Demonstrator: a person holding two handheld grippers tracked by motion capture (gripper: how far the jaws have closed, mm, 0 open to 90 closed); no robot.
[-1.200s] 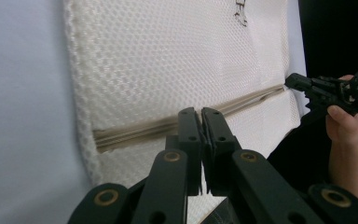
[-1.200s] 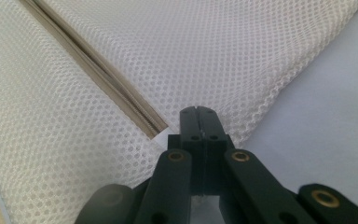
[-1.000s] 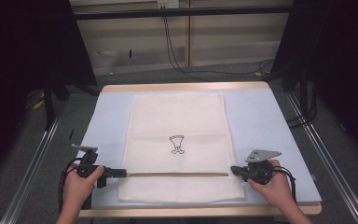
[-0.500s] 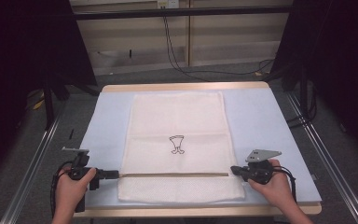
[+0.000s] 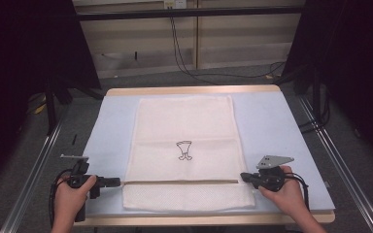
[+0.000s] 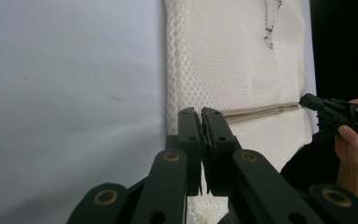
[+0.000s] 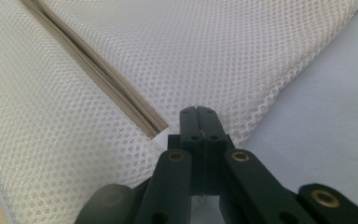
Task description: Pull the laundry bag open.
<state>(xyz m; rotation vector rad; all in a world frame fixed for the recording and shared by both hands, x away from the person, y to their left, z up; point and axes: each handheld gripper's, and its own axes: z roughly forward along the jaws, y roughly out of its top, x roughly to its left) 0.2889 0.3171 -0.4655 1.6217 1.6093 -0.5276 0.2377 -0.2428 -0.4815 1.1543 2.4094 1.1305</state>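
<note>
The left gripper [image 5: 118,182] lies level near the table's front left corner, jaws closed. The right gripper [image 5: 243,176], near the front right corner, points inward, jaws closed.

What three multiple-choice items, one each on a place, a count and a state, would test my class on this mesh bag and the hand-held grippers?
1. Where does the black drawing sit on the white mesh bag?
A. near its middle
B. at its far edge
C. off the bag, on the table

2. How many hand-held grippers are at the bag?
A. one
B. two
C. three

3. How do the jaws of the right hand-held gripper stand?
A. wide open
B. shut
C. clamped round a cup

Answers: 1 A, the high view shows it just above the zip. 2 B, the left hand-held gripper and the right one flank the zip. 3 B, its own view shows the jaws pressed together.
</note>
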